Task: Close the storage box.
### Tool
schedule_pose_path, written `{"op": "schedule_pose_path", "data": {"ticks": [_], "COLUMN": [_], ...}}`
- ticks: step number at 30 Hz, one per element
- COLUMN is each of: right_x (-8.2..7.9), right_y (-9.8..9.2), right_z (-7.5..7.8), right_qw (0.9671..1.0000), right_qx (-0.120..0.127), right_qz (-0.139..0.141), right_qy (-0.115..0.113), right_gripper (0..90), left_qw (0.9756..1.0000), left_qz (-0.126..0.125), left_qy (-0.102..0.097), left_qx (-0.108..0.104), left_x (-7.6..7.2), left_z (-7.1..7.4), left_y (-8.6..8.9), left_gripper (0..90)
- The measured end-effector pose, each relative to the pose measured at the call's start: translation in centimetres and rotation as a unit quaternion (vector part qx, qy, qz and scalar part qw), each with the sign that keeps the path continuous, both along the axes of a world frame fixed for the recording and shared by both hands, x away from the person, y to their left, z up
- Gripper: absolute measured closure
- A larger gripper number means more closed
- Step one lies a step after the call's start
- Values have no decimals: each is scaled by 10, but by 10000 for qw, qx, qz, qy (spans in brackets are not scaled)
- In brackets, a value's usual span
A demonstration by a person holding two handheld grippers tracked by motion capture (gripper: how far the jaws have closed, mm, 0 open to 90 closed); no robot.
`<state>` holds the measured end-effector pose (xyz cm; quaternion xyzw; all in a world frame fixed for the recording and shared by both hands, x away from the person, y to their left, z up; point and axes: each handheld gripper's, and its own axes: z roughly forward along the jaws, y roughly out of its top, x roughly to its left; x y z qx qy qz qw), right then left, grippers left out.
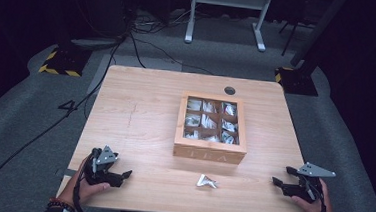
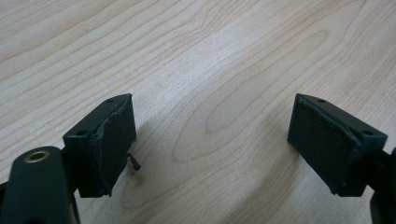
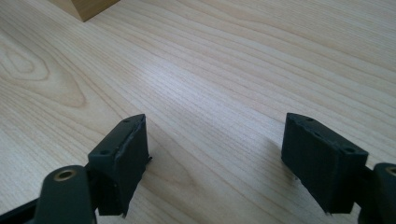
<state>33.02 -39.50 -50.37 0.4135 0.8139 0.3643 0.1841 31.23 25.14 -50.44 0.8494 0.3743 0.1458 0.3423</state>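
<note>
A: Where's the loose tea packet [image 1: 206,181]?

B: It lies on the bare desk [image 1: 140,112], near the front edge, just in front of the wooden tea box [image 1: 210,148] and apart from it. It sits between the 2 hands, somewhat closer to the right one, and nothing touches it.

A: And the box?

B: Its glass lid looks shut, with 9 compartments under it that seem to hold packets. My reading is that 1 packet is out and the handling of it has not begun, or has just ended; I can't tell which.

A: The grippers?

B: The left gripper [image 1: 125,174] rests at the front left corner of the desk, fingers [image 2: 112,140] spread with only wood grain between them. The right gripper [image 1: 276,181] sits at the front right edge, fingers [image 3: 123,161] also wide apart and empty; a corner of the box shows at the top of the right gripper view.

A: Room to move?

B: Plenty. The strip of desk between each gripper and the packet is free, and the whole left half is bare. The things to mind are the front edge, close behind the packet, and the box wall just beyond it; a push forward could pin the packet there. There's also a cable hole [image 1: 229,90] near the far edge, well away.
</note>
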Motion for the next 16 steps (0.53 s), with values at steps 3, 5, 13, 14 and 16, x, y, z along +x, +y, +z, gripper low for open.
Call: {"op": "schedule_pose_path", "data": {"ticks": [3,5,13,14,16], "right_x": [0,0,0,0,0], "right_y": [0,0,0,0,0], "right_z": [0,0,0,0,0], "right_qw": [10000,10000,10000,10000,10000], "right_qx": [-1,0,-1,4,0], "right_qz": [1,0,-1,4,-1], "right_qy": [-1,-1,-2,0,-1], "right_gripper": [230,230,230,230,230], "left_qw": [10000,10000,10000,10000,10000], "left_qz": [32,77,80,74,76], "left_qy": [22,25,42,39,40], "left_qx": [-19,-19,-12,-5,-5], "left_x": [0,0,1,1,1], "left_z": [0,0,0,0,0], "left_y": [-1,-2,-3,-3,-3], "left_gripper": [154,152,147,147,147]}}
